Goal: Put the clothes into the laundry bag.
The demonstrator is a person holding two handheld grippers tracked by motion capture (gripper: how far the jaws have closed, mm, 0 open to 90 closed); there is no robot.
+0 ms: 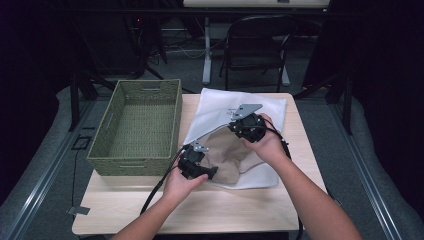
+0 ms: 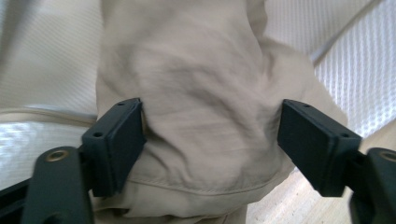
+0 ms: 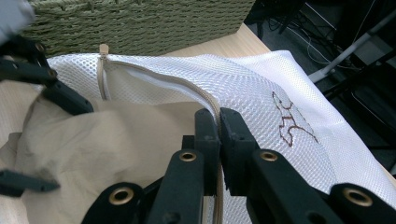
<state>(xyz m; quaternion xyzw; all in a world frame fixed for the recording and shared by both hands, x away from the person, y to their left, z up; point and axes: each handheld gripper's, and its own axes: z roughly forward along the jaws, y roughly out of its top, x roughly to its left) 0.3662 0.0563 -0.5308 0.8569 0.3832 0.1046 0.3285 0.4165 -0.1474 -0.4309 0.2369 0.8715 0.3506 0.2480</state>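
Beige garment (image 1: 231,155) apparently half inside mesh bag (image 1: 235,107)

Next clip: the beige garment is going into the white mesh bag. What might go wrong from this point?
1. The left gripper has open jaws flanking the beige garment without pressing it, so a close may catch only a loose fold.
2. The right gripper pinches just the zipper edge of the mesh laundry bag; a tug might pull it free and close the opening.
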